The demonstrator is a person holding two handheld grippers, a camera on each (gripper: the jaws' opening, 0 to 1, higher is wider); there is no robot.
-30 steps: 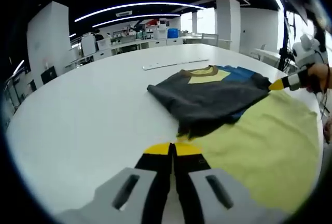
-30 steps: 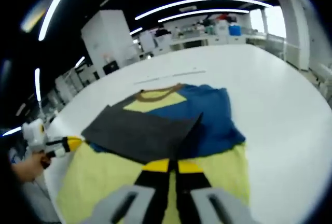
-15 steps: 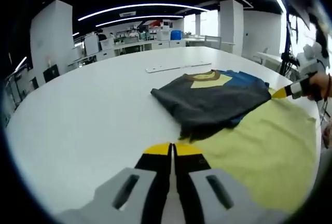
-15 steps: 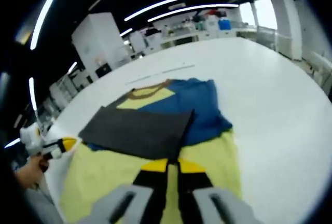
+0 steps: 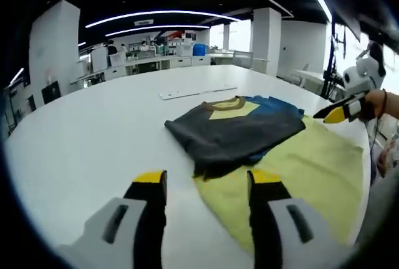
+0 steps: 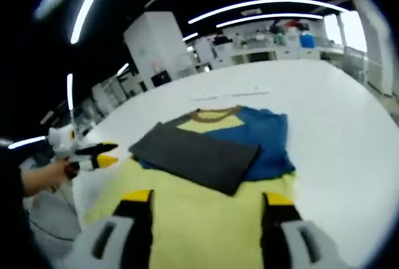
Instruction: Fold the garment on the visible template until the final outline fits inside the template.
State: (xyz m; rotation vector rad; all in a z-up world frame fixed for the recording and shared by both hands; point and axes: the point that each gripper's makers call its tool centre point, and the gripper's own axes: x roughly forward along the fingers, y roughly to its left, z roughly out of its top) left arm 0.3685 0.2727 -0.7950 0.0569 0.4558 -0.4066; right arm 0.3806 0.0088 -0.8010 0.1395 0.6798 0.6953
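Folded garment [image 5: 240, 133] flat, partly overlapping yellow template [image 5: 299, 169].

Lighting was bright and even, from long ceiling light strips [image 5: 162, 14] and a window [image 5: 240, 35] at the far wall. The table [image 5: 93, 132] showed mild glare. Right gripper view was slightly blurred; fisheye bending was strong at edges.

A white table [image 5: 93, 132] carries a yellow template [image 5: 299, 169], the folded garment [image 5: 234, 129], and possibly a ruler [image 5: 196, 91].
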